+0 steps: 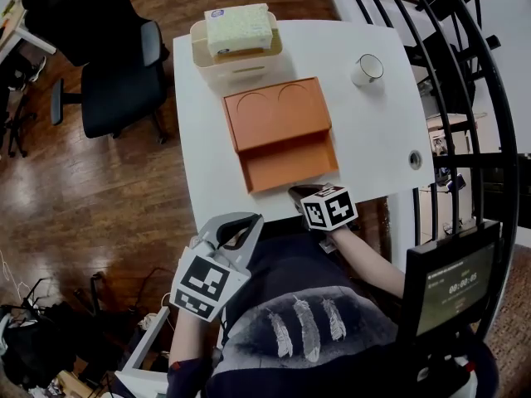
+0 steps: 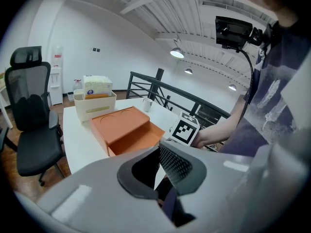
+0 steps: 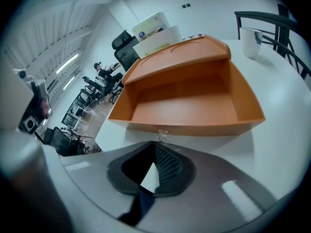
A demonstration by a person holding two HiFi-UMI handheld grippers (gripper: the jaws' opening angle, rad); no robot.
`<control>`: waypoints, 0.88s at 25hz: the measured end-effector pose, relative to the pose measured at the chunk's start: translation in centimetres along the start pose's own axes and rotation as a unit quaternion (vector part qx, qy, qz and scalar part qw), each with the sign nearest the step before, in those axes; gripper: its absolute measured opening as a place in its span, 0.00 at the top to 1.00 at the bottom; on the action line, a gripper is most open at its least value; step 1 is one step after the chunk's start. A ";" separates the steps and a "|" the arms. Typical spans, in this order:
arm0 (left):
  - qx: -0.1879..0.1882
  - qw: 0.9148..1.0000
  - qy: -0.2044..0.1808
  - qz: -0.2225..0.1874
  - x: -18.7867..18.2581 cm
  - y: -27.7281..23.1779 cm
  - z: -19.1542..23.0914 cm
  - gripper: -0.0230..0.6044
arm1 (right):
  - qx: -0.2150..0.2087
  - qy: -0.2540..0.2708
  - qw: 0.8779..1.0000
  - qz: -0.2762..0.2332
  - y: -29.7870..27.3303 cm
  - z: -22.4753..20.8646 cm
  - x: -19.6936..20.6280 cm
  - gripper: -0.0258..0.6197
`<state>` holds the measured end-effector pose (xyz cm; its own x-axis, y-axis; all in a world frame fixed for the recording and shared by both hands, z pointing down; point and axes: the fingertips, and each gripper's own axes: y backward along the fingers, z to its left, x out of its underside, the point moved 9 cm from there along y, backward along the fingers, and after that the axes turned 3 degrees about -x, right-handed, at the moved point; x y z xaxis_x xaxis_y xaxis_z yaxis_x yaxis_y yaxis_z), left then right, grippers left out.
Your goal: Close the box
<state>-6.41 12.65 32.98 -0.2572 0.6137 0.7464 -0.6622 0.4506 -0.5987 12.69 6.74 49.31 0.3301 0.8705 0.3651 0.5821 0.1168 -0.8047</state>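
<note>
My right gripper (image 1: 299, 192), jaws together and empty, sits at the white table's (image 1: 373, 131) near edge, just short of the open orange box (image 1: 280, 135). Its marker cube half hides its tips. My left gripper (image 1: 247, 220), also closed on nothing, hangs off the table.

One white table (image 1: 377, 131) carries four things. One orange box (image 1: 280, 135) lies mid-table, and one cream bin (image 1: 236, 60) stands at the far left corner. One tissue pack (image 1: 239, 27) sits in that bin, and one white mug (image 1: 366, 69) stands toward the far right corner. Two curved grooves (image 1: 259, 99) mark the box top. One round port (image 1: 415, 159) is set in the table's right edge. Two grippers show by the near edge, the left gripper (image 1: 239, 225) and the right gripper (image 1: 297, 193). Each bears one marker cube (image 1: 328, 207). One black chair (image 1: 120, 81) stands off the left edge. One screen (image 1: 448, 284) hangs off the near right corner.
</note>
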 end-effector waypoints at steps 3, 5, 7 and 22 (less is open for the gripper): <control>0.003 1.000 -0.002 0.000 -0.2 0.0 -0.2 0.96 | -0.001 -0.002 1.000 -0.002 0.2 0.0 0.0 0.96; 0.005 1.000 -0.004 0.001 -0.3 0.0 -0.2 0.96 | -0.002 -0.002 1.000 -0.003 0.3 0.0 0.0 0.96; 0.005 1.000 -0.004 0.002 -0.3 -0.1 -0.2 0.96 | -0.001 -0.005 1.000 -0.002 0.4 0.0 -0.1 0.96; 0.000 1.000 0.004 0.014 -0.3 -0.1 -0.1 0.96 | -0.012 -0.015 1.000 -0.005 0.1 0.0 -0.3 0.96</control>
<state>-6.22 12.53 32.81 -0.2698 0.6316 0.7268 -0.6553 0.4326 -0.6192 12.65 6.47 49.15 0.3016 0.8836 0.3582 0.6024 0.1146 -0.7899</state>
